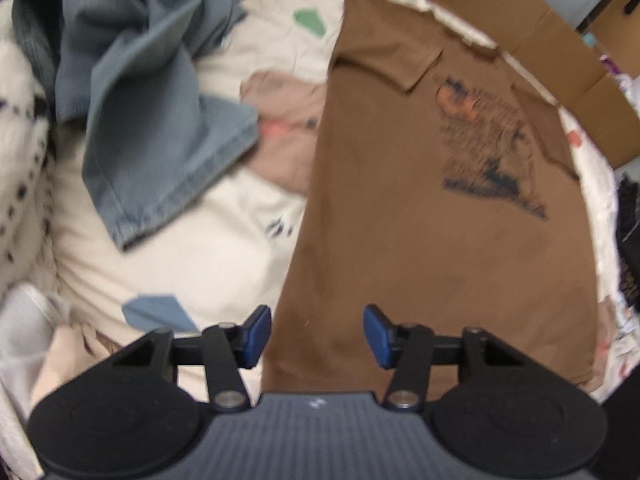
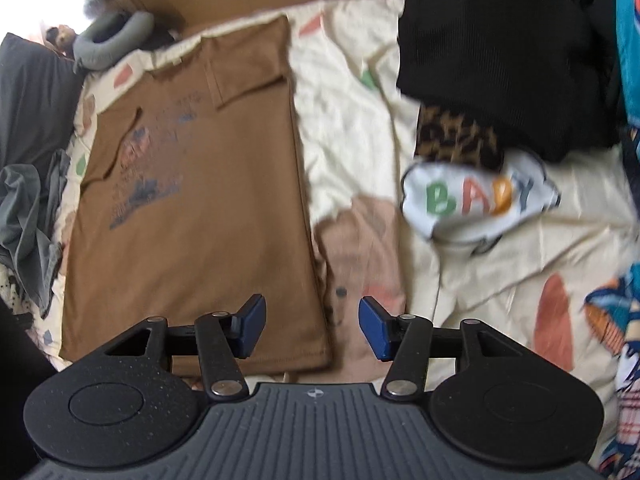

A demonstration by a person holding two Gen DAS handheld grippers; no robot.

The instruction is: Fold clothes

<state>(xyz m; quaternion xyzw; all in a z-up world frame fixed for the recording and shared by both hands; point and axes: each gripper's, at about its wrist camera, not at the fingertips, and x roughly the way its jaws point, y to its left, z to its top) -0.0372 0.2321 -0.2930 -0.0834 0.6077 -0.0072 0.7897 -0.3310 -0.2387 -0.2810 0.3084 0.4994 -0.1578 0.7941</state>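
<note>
Both grippers poised over the hem end of a brown shirt, nothing gripped.

Brown T-shirt (image 1: 420,240) lies flat, print side up, on the cream patterned bedsheet (image 1: 200,248), both long sides already turned in so it forms a narrow strip. Left gripper (image 1: 317,336) hangs over the near left corner of the hem, right gripper (image 2: 312,328) over the near right corner; fingers of each stand apart, no cloth between them. Placement suggests a two-corner pickup to fold hem toward collar. Unfolded denim garment (image 1: 160,120) sits left, well apart; black folded garment (image 2: 500,60) and a "BABY" printed piece (image 2: 472,204) lie right, likely the finished pile.
</note>
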